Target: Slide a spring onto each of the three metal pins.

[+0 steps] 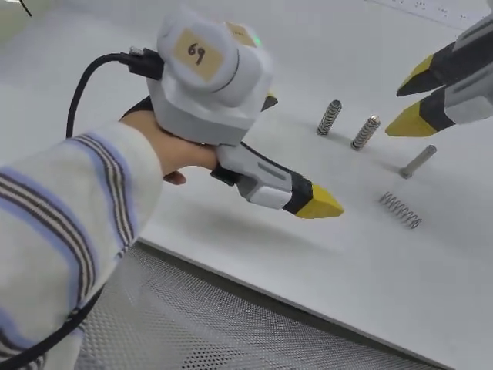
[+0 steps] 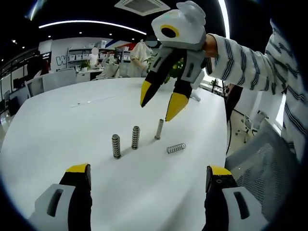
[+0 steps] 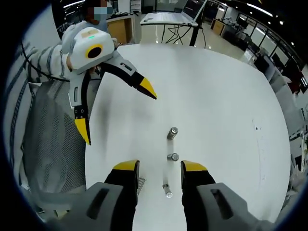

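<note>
Three metal pins stand in a row on the white table (image 1: 254, 254). Two of them carry springs (image 1: 329, 117) (image 1: 366, 132). The third pin (image 1: 417, 162) is bare, and a loose spring (image 1: 400, 210) lies flat on the table just in front of it. My left gripper (image 1: 294, 152) hovers open to the left of the row, holding nothing. My right gripper (image 1: 394, 112) hangs open above the pins, also holding nothing. In the left gripper view the bare pin (image 2: 159, 129) stands just below the right gripper (image 2: 155, 111), with the loose spring (image 2: 176, 148) beside it. In the right gripper view the pins (image 3: 173, 157) sit ahead of the jaws.
The table's front edge (image 1: 231, 277) runs diagonally, with a grey mesh chair (image 1: 192, 324) below it. A black cable (image 1: 85, 85) trails from the left gripper. A person sits at desks (image 2: 96, 67) far behind the table.
</note>
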Motion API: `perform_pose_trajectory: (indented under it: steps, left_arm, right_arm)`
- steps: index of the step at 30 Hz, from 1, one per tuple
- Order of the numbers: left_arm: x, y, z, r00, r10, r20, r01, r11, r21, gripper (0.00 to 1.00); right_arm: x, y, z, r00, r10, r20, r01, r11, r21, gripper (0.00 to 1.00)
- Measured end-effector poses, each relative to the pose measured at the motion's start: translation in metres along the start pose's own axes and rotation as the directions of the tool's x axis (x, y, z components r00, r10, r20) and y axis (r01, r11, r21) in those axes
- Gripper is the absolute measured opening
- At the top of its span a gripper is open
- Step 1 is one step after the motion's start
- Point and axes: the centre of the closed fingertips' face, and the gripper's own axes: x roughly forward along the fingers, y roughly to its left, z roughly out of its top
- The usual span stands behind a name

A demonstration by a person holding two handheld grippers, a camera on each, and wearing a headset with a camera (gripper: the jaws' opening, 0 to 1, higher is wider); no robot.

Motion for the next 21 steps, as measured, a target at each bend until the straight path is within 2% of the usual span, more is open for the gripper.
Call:
perform_pose_trajectory:
  steps: [7,11,15,16,19,21]
  left_arm:
    - [-0.002,0.0,-0.001,1.0,-0.003,-0.009,0.003,1.0,0.01,0.98]
    - [-0.003,-0.002,-0.002,0.9997,-0.015,-0.018,0.016,1.0,0.016,0.98]
    - [-0.005,-0.002,-0.005,0.9991,-0.021,-0.038,0.022,0.999,0.023,0.98]
    - [-0.005,-0.001,-0.005,0.9989,-0.02,-0.042,0.021,0.999,0.025,0.98]
    - [-0.006,0.001,-0.006,0.9987,-0.016,-0.047,0.018,0.999,0.028,0.98]
    - [-0.007,0.0,-0.007,0.9985,-0.02,-0.051,0.022,0.999,0.025,0.98]
  right_arm:
    - [-0.017,0.01,-0.006,0.9974,-0.035,0.063,0.03,0.996,0.08,0.36]
    - [-0.027,0.02,-0.011,0.992,-0.053,0.115,0.038,0.991,0.132,0.36]
    - [-0.034,0.026,-0.018,0.9864,-0.079,0.144,0.054,0.983,0.173,0.38]
    - [-0.035,0.026,-0.019,0.9843,-0.086,0.154,0.057,0.981,0.185,0.39]
    - [-0.037,0.03,-0.024,0.9673,-0.112,0.228,0.045,0.959,0.281,0.39]
    - [-0.038,0.031,-0.026,0.9571,-0.131,0.258,0.045,0.948,0.314,0.43]
